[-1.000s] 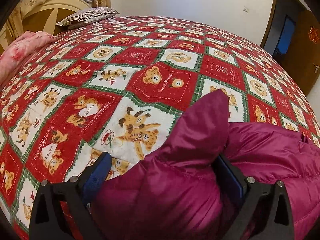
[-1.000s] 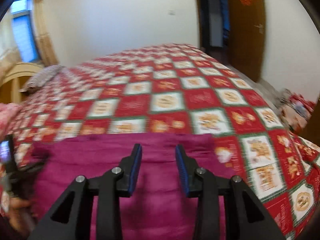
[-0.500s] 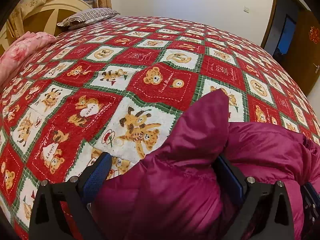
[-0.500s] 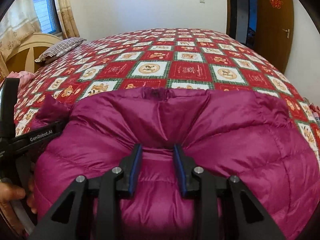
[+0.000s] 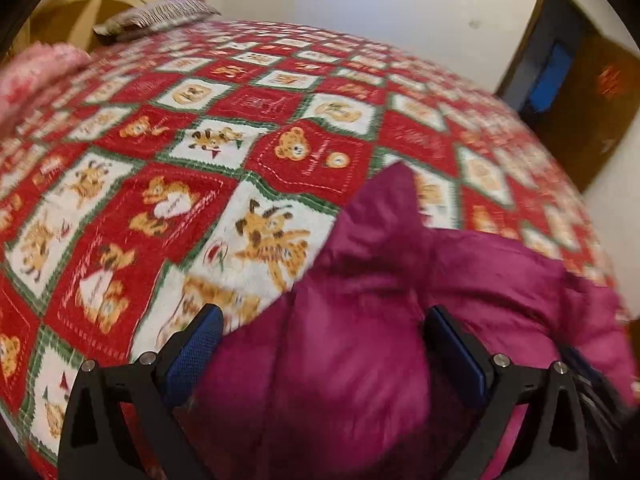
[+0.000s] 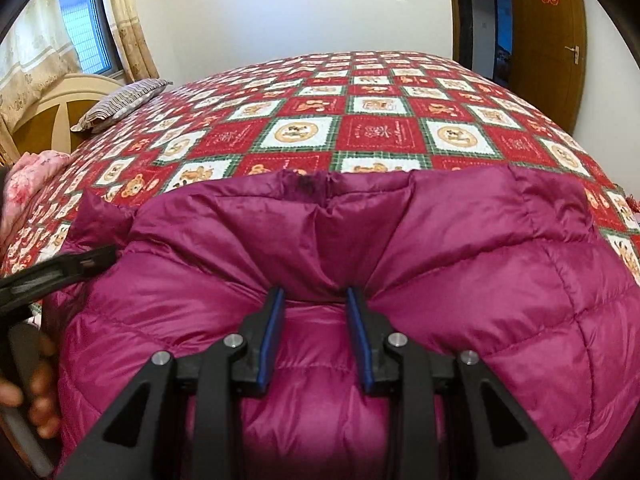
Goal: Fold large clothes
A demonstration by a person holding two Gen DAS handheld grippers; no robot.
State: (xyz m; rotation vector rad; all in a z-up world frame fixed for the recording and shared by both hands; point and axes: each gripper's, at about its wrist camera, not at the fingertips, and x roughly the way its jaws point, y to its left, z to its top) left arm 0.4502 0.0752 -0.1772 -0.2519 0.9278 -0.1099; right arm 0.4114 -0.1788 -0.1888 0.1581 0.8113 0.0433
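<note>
A magenta quilted down jacket (image 6: pixel 440 248) lies on the bed, folded into a thick bundle. My right gripper (image 6: pixel 316 300) is closed on a bunched fold of the jacket near its middle. My left gripper (image 5: pixel 320 320) has its blue-padded jaws wide apart around a thick bulge of the same jacket (image 5: pixel 360 320) at its left end; the view is blurred. The left gripper also shows at the left edge of the right wrist view (image 6: pixel 60 272), held by a hand.
The bed carries a red, white and green teddy-bear quilt (image 6: pixel 376 132). A striped pillow (image 6: pixel 124 100) and wooden headboard (image 6: pixel 52 108) are at the far left, a pink blanket (image 5: pixel 36 76) beside them. A brown door (image 6: pixel 548 40) stands at the right.
The right gripper came down onto the jacket and closed on a fold. The left wrist view has shifted and blurred as the left gripper moved with the jacket bulge.
</note>
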